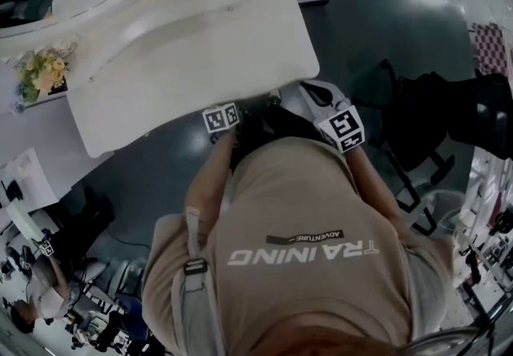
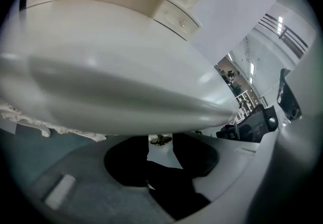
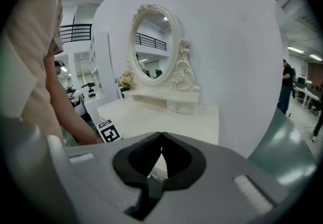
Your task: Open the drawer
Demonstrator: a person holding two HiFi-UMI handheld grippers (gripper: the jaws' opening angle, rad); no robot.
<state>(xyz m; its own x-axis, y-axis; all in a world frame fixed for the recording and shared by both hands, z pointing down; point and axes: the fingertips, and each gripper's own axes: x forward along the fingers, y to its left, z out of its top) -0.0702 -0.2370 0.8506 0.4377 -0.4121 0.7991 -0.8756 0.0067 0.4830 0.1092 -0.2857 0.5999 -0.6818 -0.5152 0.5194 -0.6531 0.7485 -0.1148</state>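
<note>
While the left tongs (image 2: 161, 146) gape facing a small brass handle (image 2: 160, 140), the right tongs (image 3: 161, 135) sit closed

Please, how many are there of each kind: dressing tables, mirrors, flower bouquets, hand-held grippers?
White ornate dressing table: 1
Oval mirror in carved white frame: 1
Bouquet of yellow flowers: 1
Grey two-jaw grippers, left gripper and right gripper: 2
Total: 5
</note>
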